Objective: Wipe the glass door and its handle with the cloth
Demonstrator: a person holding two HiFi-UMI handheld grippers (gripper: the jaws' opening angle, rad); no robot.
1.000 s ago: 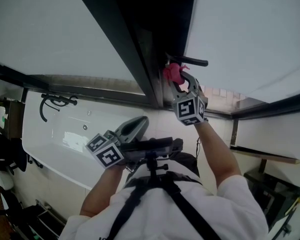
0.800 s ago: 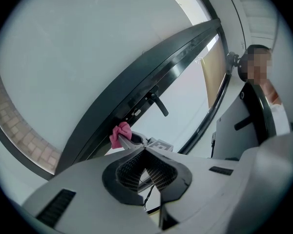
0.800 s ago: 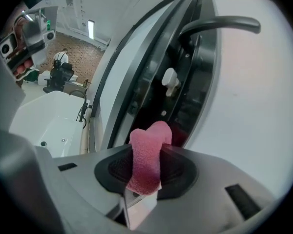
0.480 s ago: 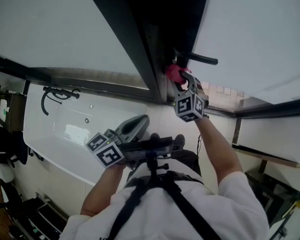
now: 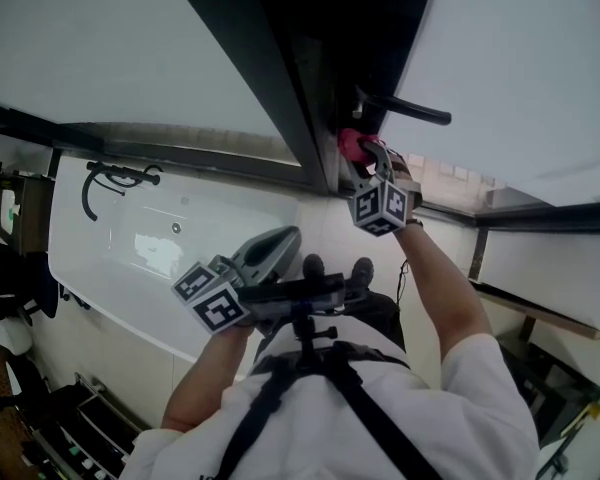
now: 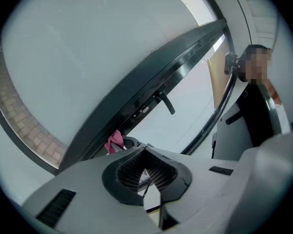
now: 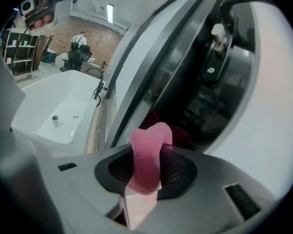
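Closest in the head view are the person's white shirt (image 5: pixel 480 398) and black harness straps (image 5: pixel 370 408), cut off by the lower edge. The left tongs (image 5: pixel 278 246) are held in front of the chest. In the left gripper view their ribbed pads (image 6: pixel 158 172) meet at the tips with nothing between them. Each marker cube (image 5: pixel 212 300) shows only black-and-white square patterns, no letters.

The right arm reaches out to the door. The right tongs (image 5: pixel 368 160) are clamped on the pink cloth (image 7: pixel 147 162), which sticks up from between the pads as a folded tongue. Its tip sits at the dark door frame (image 5: pixel 260 78), just under the base of the black lever handle (image 5: pixel 408 110). Whether the cloth actually presses on the frame cannot be made out. A dim reddish reflection lies behind it.

The glass door (image 5: pixel 520 58) is pale and featureless, and runs out of the picture on the right. The inner edge of the frame is too dark to read any detail.

Farther off lies a white bathtub (image 5: pixel 140 268) with a black tap (image 5: pixel 110 183) on its rim. Beyond it, in the right gripper view, stand dark shelves (image 7: pixel 22 52), whose contents are too small to tell.
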